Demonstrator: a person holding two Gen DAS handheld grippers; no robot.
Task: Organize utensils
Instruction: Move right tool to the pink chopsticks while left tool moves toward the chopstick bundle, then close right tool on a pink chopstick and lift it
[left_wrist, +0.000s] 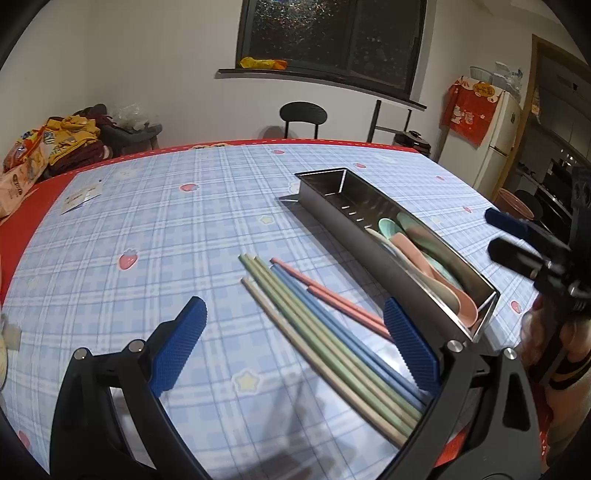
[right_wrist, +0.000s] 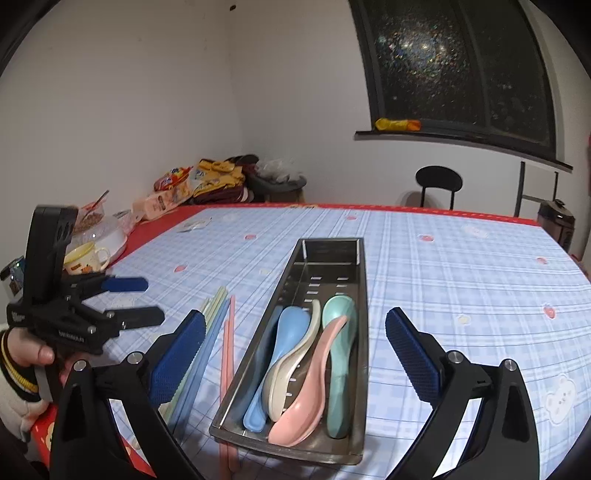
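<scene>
**A:** Since the four spoons (right_wrist: 306, 365) already lie in the near end of the metal tray (right_wrist: 360, 373), what's left is the chopsticks (left_wrist: 321, 325), which lie in a loose bundle on the checked tablecloth (left_wrist: 147, 229) just beside the tray's long wall.

**B:** Which tool takes them?

**A:** I'd judge the left gripper (left_wrist: 291, 347). Its jaws stand wide apart with nothing between the pads, and the bundle runs slantwise past the right-hand pad, not across the gap.

**B:** So a straight pinch would miss some.

**A:** Likely. Better to shift over until the whole bundle sits between the pads, come down low to the cloth, and close across the sticks near their middle so they don't fan out or tip.

**B:** And the other tool?

**A:** The right gripper (right_wrist: 295, 350) is also wide open and empty, hanging over the tray with the spoons showing between its fingers. It could steady the tray, since thin metal on smooth cloth may slide when the sticks are dropped in.

**B:** Where to put them?

**A:** Lengthwise, toward the free far end.
</scene>
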